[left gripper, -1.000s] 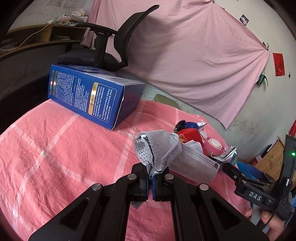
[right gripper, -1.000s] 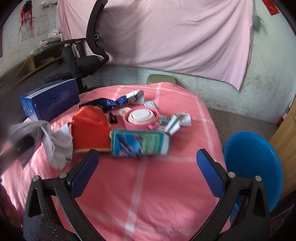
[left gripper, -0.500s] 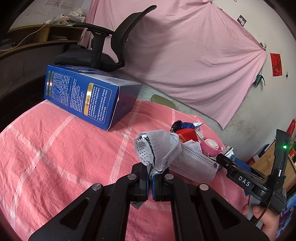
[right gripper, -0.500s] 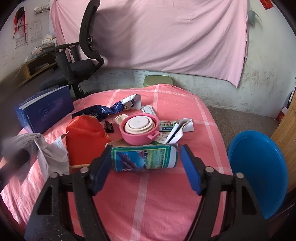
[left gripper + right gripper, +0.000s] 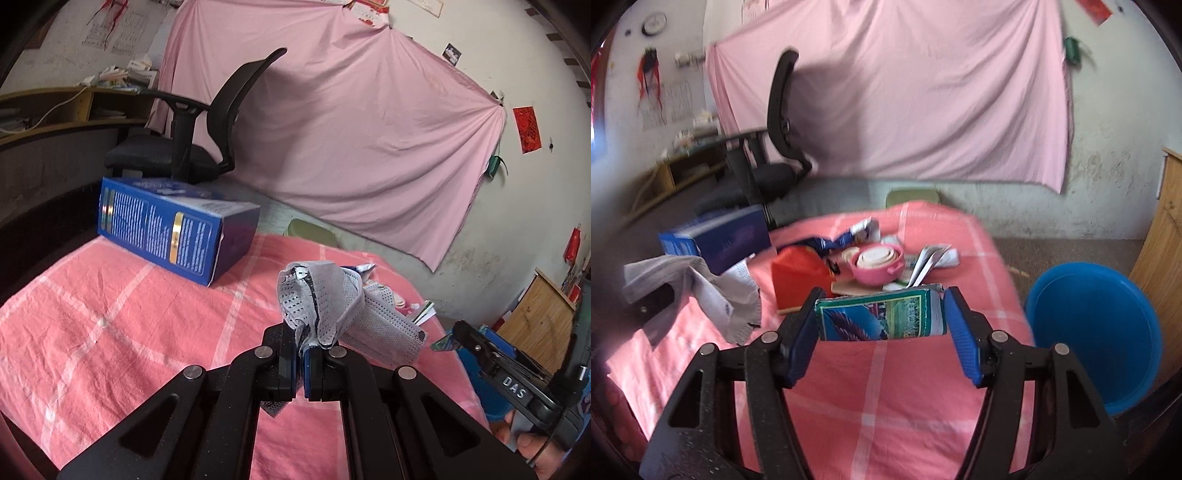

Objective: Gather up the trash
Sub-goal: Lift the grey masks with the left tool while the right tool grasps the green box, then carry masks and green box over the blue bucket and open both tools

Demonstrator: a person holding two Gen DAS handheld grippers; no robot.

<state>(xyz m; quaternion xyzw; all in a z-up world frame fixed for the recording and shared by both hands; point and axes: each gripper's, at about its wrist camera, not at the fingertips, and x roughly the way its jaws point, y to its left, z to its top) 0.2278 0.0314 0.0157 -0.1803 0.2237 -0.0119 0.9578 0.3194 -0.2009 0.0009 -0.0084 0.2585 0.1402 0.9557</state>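
Observation:
My left gripper (image 5: 303, 360) is shut on a grey face mask (image 5: 332, 306) and holds it above the pink cloth; the mask also shows at the left of the right wrist view (image 5: 701, 291). My right gripper (image 5: 881, 325) is shut on a green-blue packet (image 5: 882, 314), gripped end to end and lifted off the table. More trash lies behind it: a red bag (image 5: 798, 273), a pink bowl (image 5: 877, 262), a blue wrapper (image 5: 842, 236) and folded papers (image 5: 931, 258). A blue basin (image 5: 1093, 332) sits on the floor to the right.
A big blue box (image 5: 173, 229) lies at the table's far left. A black office chair (image 5: 199, 136) stands behind it. A pink sheet (image 5: 351, 147) hangs on the wall. A wooden cabinet (image 5: 1167, 236) is at the far right.
My right gripper moved forward, shut on the green-blue packet and lifted it. My left gripper rose a little, mask still held.

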